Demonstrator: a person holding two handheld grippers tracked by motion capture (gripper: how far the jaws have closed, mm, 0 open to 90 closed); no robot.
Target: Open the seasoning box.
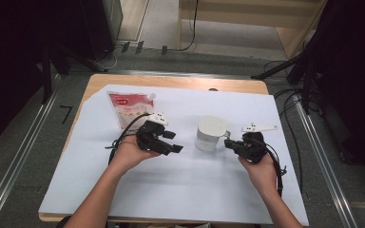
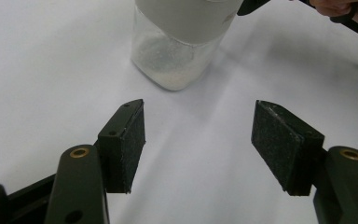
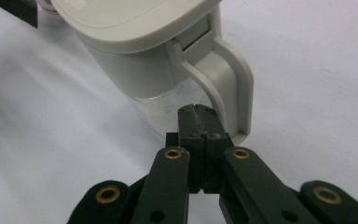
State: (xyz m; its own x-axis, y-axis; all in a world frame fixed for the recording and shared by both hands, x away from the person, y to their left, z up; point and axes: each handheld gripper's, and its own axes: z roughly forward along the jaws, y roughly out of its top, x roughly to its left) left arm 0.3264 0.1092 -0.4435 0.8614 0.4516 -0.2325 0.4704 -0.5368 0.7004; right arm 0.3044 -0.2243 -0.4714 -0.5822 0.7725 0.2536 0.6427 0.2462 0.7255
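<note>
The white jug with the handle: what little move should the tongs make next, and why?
Probably slide the open left tongs forward around the jug, then close. Their pads stand wide apart with the jug's clear base just ahead, untouched. The right tongs are shut, tips at the handle, seemingly steadying it.

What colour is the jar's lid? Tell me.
Pale grey-white lid, clearest in the right gripper view.

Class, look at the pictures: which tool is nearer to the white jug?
Right. The right tool, shut, sits at the white jug's handle; the left tool, open, stays apart on the jug's other side.
</note>
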